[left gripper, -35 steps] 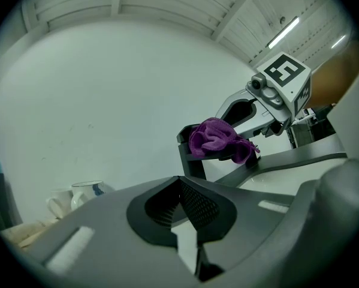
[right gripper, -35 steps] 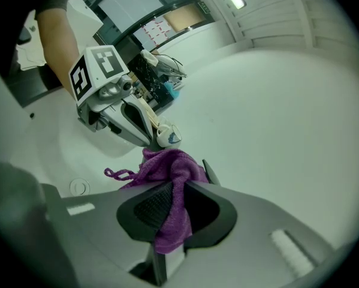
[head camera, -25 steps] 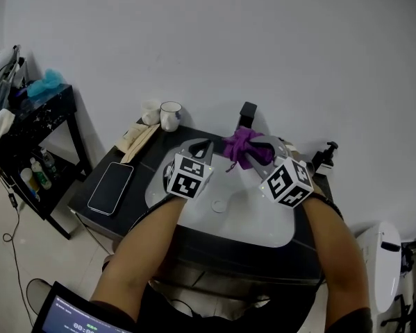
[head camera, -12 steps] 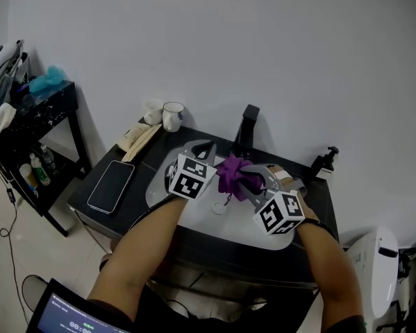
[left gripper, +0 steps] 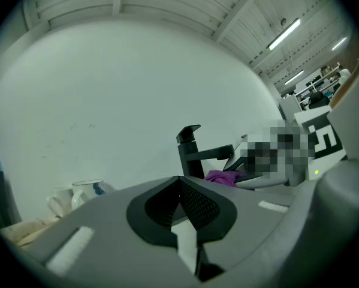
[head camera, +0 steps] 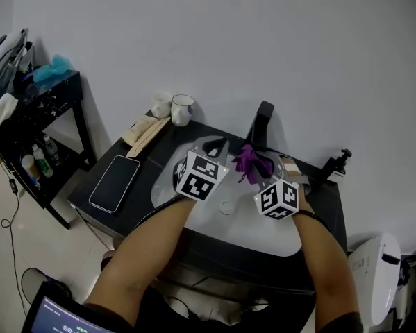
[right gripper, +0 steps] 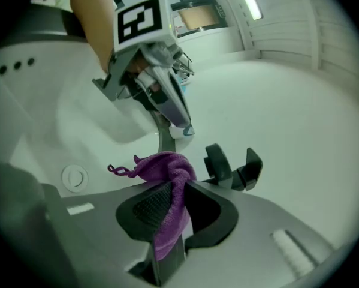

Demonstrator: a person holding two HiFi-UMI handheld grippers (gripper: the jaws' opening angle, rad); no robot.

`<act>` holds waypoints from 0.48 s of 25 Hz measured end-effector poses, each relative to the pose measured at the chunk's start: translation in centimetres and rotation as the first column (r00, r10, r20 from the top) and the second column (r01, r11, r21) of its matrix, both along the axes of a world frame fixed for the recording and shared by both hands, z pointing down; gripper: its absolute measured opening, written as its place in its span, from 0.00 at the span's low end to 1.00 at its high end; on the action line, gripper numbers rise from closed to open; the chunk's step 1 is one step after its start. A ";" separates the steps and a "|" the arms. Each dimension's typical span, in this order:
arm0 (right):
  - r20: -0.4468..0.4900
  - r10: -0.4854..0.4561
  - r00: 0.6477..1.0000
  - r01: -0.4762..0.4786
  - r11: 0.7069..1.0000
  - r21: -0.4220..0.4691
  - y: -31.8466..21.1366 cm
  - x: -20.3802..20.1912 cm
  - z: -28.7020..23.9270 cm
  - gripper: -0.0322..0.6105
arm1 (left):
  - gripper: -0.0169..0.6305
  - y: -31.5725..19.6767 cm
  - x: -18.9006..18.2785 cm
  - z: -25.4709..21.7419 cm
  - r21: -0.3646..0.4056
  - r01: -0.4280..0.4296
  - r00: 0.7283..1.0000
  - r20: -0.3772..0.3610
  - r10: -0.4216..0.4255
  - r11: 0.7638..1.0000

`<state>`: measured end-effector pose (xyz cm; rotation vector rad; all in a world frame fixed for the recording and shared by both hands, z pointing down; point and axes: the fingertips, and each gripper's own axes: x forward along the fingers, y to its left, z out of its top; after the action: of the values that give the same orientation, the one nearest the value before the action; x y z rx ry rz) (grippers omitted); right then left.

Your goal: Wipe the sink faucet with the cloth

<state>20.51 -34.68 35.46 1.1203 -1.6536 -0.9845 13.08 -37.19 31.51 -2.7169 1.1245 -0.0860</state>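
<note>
The black faucet (head camera: pixel 262 126) stands at the back of the white sink (head camera: pixel 260 229). Just in front of it, below the spout, hangs the purple cloth (head camera: pixel 248 161). My right gripper (head camera: pixel 258 166) is shut on that cloth; in the right gripper view the cloth (right gripper: pixel 165 171) bunches between the jaws, with the faucet (right gripper: pixel 228 167) close behind. My left gripper (head camera: pixel 214 146) is shut with nothing in it, over the basin's left side and left of the faucet. From the left gripper view the faucet (left gripper: pixel 190 151) and the cloth (left gripper: pixel 223 177) sit ahead, to the right.
A phone (head camera: pixel 114 183) lies on the dark counter left of the sink. Two mugs (head camera: pixel 182 109) and a folded pale cloth (head camera: pixel 146 130) sit at the back left. A small black fitting (head camera: pixel 335 165) stands at the right. A black shelf unit (head camera: pixel 37 120) is further left.
My right gripper drew the cloth down from the faucet's top toward the basin, then lifted it back up near the spout. The left gripper stayed beside it.
</note>
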 end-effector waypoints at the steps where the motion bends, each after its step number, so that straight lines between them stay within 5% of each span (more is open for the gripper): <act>1: 0.006 0.012 1.000 -0.013 1.000 0.018 -0.6 0.4 0.1 0.16 | 0.05 0.0 0.1 -0.1 -0.001 -0.003 1.000 -0.004 0.003 1.000; 5: 0.086 0.061 0.994 -0.069 0.993 0.099 -2.5 1.6 -1.3 0.17 | 0.05 0.0 0.7 -0.1 -0.003 -0.026 1.000 -0.013 0.026 1.000; 12: 0.156 0.119 0.981 -0.136 0.985 0.107 -5.1 2.8 -1.9 0.17 | 0.05 -0.7 1.7 0.0 0.000 -0.050 0.999 -0.015 0.050 0.999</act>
<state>23.32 -39.76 33.57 1.3912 -1.6350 -0.9438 14.81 -37.85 31.47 -2.7486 1.0597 -0.0577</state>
